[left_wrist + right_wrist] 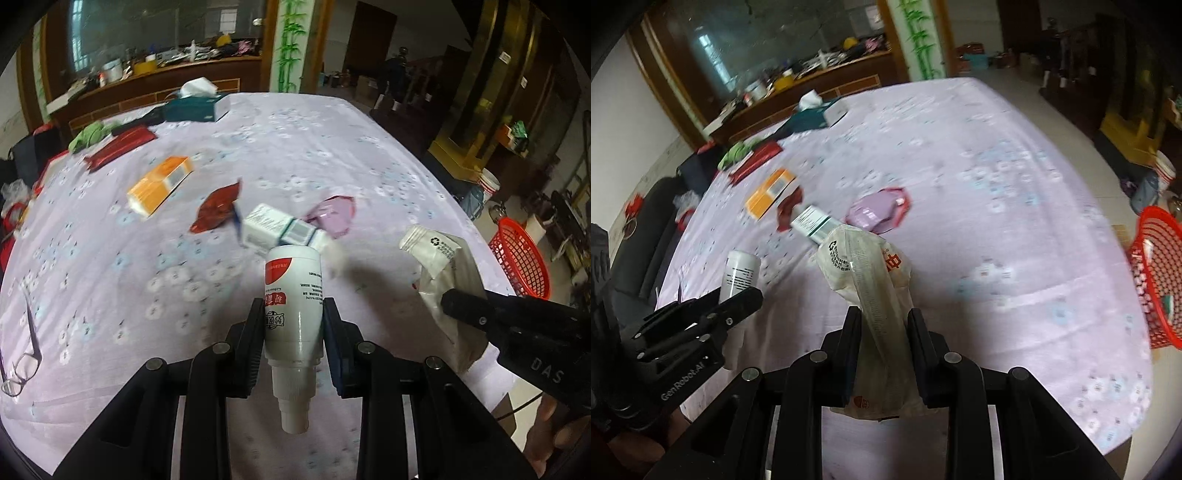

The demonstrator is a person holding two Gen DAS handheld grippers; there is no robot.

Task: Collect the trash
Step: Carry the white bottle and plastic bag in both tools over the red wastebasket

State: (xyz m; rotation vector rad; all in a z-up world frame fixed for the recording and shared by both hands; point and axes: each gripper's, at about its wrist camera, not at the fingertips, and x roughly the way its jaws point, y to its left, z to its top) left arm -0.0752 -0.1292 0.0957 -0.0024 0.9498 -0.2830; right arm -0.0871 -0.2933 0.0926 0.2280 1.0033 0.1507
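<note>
Left gripper [293, 321] clamps a white bottle [293, 295]; right gripper [882, 325] pinches a wrapper [868, 266]. Red basket [1156, 280] sits right, beyond the table [997, 221].

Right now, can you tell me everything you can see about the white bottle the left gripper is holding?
The white bottle looks like smooth plastic, round, with a red patch and small printed text on its label. Its narrow ribbed neck points back toward the camera and its flat base points away over the purple flowered tablecloth. The left gripper is shut on its middle, one finger pressing each side. It looks lifted off the cloth, and nothing else touches it.
</note>
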